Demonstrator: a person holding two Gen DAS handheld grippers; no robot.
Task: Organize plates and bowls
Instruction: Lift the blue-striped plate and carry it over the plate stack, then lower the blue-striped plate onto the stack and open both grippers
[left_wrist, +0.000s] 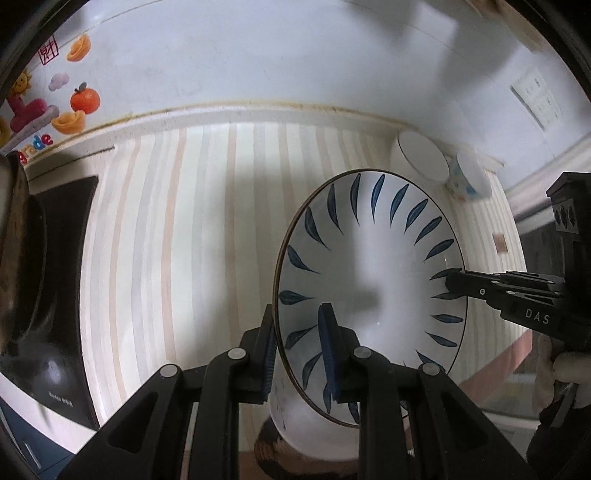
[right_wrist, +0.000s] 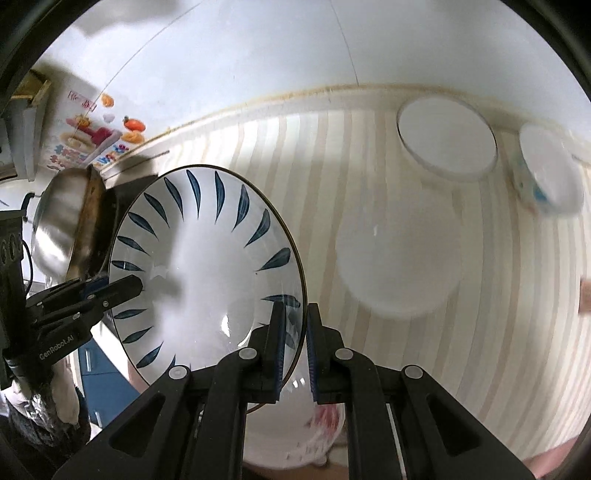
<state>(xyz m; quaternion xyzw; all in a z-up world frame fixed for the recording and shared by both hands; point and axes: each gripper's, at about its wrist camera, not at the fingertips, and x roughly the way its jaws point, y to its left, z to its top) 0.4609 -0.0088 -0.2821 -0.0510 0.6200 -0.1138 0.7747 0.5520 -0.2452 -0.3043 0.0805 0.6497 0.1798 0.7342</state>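
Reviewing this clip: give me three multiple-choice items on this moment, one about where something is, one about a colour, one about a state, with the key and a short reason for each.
1. Where does the plain white round dish sit?
A. At the back of the striped counter, by the wall
B. On the stove
C. Inside the leaf-pattern plate

2. What colour are the leaf marks on the plate?
A. Red
B. Blue
C. Green

3. How is the plate held?
A. Lying flat, untouched
B. By one hand-held gripper only
C. Lifted and tilted, its rim pinched by both the left hand-held gripper and right hand-held gripper

Key: 1 A, it stands by the wall edge; 2 B, dark blue strokes; 3 C, each view shows fingers astride the rim.
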